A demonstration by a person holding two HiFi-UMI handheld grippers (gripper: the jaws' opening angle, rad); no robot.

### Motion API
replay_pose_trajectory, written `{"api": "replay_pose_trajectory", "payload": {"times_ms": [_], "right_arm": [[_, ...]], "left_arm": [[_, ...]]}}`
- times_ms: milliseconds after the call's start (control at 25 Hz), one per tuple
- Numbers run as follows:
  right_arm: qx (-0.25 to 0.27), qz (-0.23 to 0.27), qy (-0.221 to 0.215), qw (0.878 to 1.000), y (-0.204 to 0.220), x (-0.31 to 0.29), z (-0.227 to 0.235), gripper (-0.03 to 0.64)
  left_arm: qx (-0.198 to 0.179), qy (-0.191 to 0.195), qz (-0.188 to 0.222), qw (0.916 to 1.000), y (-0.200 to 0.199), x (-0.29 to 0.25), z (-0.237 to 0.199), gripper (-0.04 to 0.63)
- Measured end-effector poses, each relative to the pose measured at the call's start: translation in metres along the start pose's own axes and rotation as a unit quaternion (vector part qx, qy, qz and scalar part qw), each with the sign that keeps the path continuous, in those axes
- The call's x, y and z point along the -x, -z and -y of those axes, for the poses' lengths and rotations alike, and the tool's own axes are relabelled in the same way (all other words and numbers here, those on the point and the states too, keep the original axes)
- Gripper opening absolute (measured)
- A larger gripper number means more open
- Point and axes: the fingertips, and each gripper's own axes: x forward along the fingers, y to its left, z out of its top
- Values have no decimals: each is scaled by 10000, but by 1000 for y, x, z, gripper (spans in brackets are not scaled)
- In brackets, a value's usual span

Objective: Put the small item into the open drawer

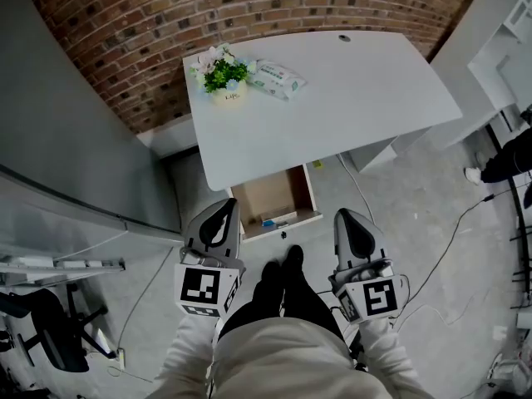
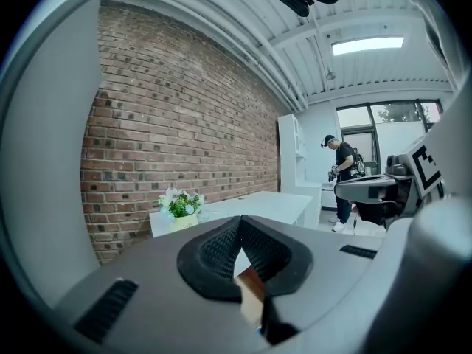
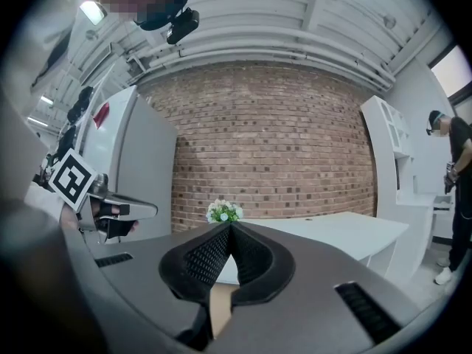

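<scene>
A white desk (image 1: 357, 90) stands against the brick wall. Under its front edge a wooden drawer (image 1: 268, 194) is pulled open, and a small bluish item (image 1: 270, 220) lies near the drawer's front. A white packet (image 1: 277, 78) lies on the desk beside a potted plant (image 1: 223, 75). My left gripper (image 1: 224, 209) hovers just left of the drawer's front, its jaws shut with nothing between them (image 2: 240, 224). My right gripper (image 1: 347, 219) is to the drawer's right, also shut and empty (image 3: 229, 228). Both point nearly level toward the desk.
A tall grey cabinet (image 1: 75, 131) fills the left side. An office chair (image 1: 46, 335) stands at the lower left. Cables (image 1: 449, 243) run over the concrete floor at the right. A person (image 2: 344, 183) stands far off by white shelving.
</scene>
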Motion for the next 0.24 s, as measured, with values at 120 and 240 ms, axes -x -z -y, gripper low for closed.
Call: {"api": "replay_pose_trajectory", "payload": {"times_ms": [120, 240], "right_arm": [[22, 12, 5, 10000, -1, 1, -2, 26], [35, 12, 30, 10000, 0, 3, -4, 26]], "left_arm": [[-43, -23, -1, 10000, 1, 3, -3, 17], [-61, -41, -9, 10000, 4, 5, -5, 17]]}}
